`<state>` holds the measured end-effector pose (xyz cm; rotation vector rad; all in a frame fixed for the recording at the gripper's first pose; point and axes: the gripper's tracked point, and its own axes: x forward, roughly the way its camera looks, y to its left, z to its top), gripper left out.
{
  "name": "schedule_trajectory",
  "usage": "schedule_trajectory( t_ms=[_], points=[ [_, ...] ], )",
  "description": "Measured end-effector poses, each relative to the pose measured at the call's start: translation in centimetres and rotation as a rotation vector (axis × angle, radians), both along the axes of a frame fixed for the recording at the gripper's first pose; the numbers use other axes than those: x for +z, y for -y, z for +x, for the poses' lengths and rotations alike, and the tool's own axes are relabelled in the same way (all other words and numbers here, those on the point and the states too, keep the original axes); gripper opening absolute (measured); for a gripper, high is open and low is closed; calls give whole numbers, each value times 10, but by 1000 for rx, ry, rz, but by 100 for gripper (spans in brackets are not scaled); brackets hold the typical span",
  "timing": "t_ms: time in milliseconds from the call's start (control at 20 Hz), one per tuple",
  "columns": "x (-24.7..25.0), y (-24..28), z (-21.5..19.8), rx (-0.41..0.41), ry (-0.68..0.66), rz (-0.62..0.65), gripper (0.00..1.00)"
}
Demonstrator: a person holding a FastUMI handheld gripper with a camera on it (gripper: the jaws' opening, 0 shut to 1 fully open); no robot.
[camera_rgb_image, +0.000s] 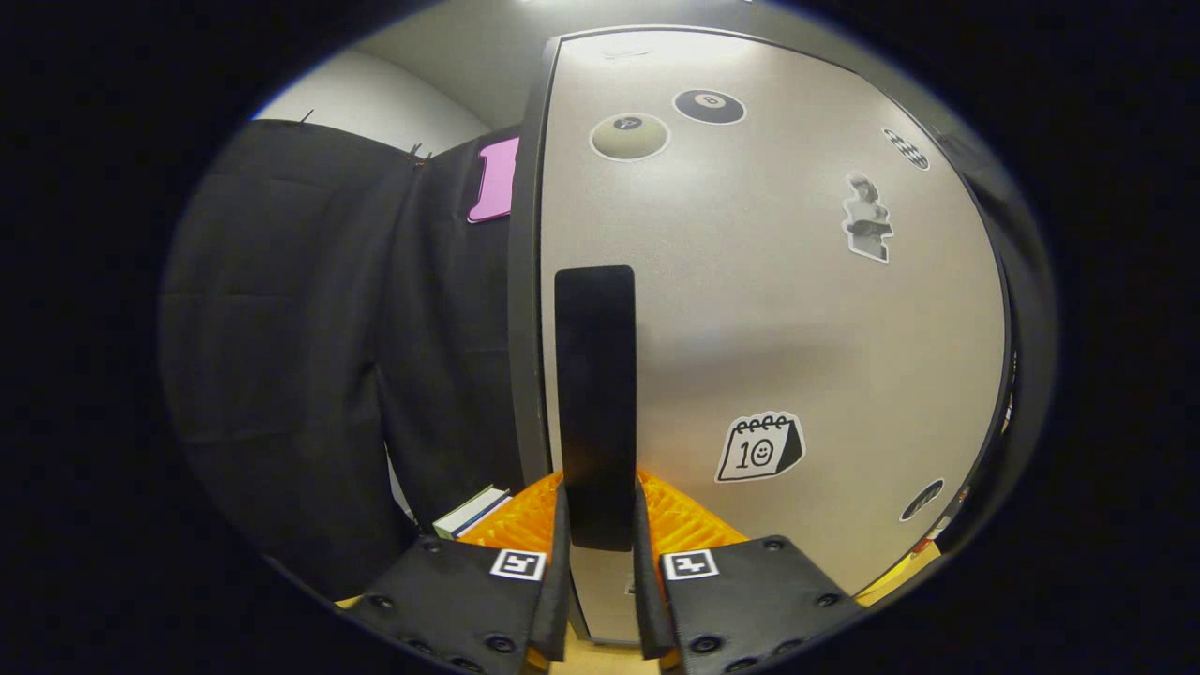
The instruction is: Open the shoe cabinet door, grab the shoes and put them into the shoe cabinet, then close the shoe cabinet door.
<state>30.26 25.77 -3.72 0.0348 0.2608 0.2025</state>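
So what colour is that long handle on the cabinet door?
Black; the gripper view shows the vertical bar handle clearly, between the gripper fingers.

The handle [594, 403] stands upright between the fingers [600, 525], which close on its lower end. It sits on the door [797, 319], near that door's left edge. The cloth wall [319, 356] hangs left of the fingers, beyond them. Stickers [759, 448] lie on the door to the right.

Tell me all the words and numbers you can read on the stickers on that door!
"10" on the calendar sticker low on the cabinet door.
"8" on the black ball sticker near the top, blurry but likely.
Pale ball sticker: number too blurred to read.
The tool has its fingers closed on the black door handle; the handle carries no writing.
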Motion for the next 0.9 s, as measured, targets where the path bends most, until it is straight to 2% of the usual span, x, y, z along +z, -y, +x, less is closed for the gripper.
schedule_trajectory(
  t_ms=[150, 700, 900],
  points=[
    [1, 1, -5, 31, -26, 17, 14],
    [19, 10, -45, 188, -25, 29, 14],
    [25, 19, -56, 186, -22, 26, 14]
  ],
)
